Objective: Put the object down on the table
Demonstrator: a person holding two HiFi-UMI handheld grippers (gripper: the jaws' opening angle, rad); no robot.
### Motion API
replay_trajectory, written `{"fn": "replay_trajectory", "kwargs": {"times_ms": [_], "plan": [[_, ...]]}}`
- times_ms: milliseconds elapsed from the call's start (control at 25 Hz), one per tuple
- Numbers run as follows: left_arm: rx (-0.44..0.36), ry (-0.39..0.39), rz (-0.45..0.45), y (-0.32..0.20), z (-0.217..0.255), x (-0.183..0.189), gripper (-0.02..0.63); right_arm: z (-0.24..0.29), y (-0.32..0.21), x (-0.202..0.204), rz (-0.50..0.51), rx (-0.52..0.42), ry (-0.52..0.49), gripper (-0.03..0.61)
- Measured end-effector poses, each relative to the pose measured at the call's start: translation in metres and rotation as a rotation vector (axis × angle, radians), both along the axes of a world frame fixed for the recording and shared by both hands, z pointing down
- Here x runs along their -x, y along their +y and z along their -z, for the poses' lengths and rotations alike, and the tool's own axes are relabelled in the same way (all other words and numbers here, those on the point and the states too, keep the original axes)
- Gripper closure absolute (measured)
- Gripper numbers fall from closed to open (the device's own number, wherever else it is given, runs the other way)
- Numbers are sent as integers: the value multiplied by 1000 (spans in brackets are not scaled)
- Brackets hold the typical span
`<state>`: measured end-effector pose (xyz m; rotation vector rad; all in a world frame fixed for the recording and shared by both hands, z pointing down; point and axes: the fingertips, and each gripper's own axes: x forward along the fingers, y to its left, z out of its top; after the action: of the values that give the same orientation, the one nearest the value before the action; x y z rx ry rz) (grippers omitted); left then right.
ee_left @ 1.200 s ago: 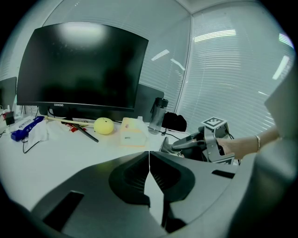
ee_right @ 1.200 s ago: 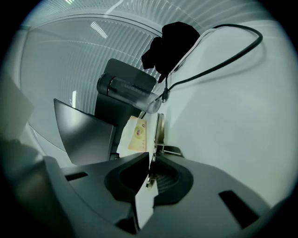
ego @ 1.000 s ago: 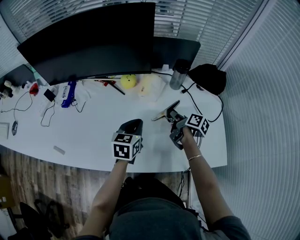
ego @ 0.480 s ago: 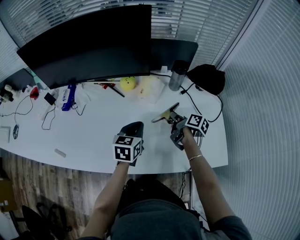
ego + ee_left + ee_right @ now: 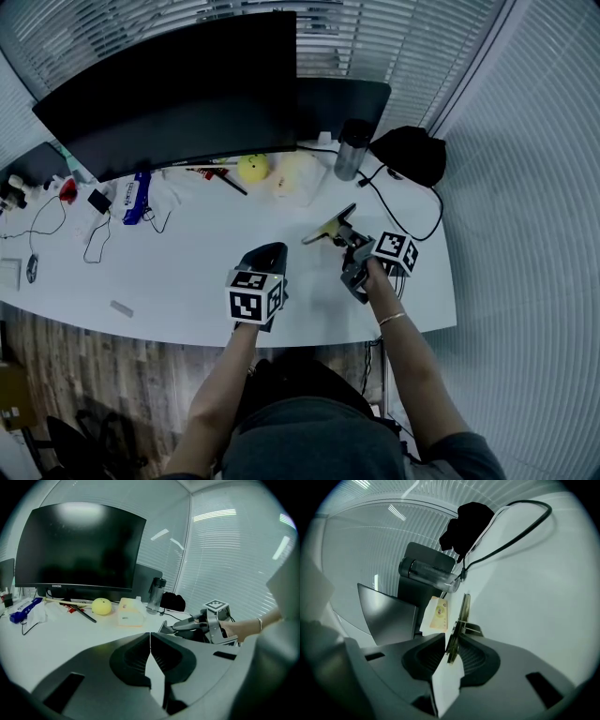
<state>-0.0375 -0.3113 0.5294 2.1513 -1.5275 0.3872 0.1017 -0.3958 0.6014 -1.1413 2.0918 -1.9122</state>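
Observation:
A thin flat dark object (image 5: 328, 225), perhaps a folding stand or a phone, is pinched at one end by my right gripper (image 5: 345, 231) over the right part of the white table (image 5: 187, 262). In the right gripper view the object (image 5: 461, 616) stands edge-on between the shut jaws (image 5: 452, 645). The left gripper view shows the object (image 5: 185, 626) held level just above the table; I cannot tell whether it touches. My left gripper (image 5: 267, 253) hovers to the left of it, shut with nothing held (image 5: 150, 641).
A big dark monitor (image 5: 178, 84) spans the back. In front of it lie a yellow ball (image 5: 251, 167), a pale packet (image 5: 298, 174), a clear bottle (image 5: 352, 150), a black bag (image 5: 412, 155) with a cable (image 5: 394, 202), and a blue item (image 5: 137, 192).
Neither gripper nor the held object has visibly moved; only the head view has shifted slightly.

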Motion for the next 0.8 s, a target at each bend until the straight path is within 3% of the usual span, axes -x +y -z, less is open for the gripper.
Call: {"fn": "replay_trajectory", "kwargs": {"times_ms": [400, 800], "plan": [[-9, -13, -30, 5, 2, -1, 589, 12, 31, -10, -9, -54, 46, 485], [-15, -14, -56, 13, 0, -3, 589, 37, 61, -10, 20, -176, 200, 511]]}}
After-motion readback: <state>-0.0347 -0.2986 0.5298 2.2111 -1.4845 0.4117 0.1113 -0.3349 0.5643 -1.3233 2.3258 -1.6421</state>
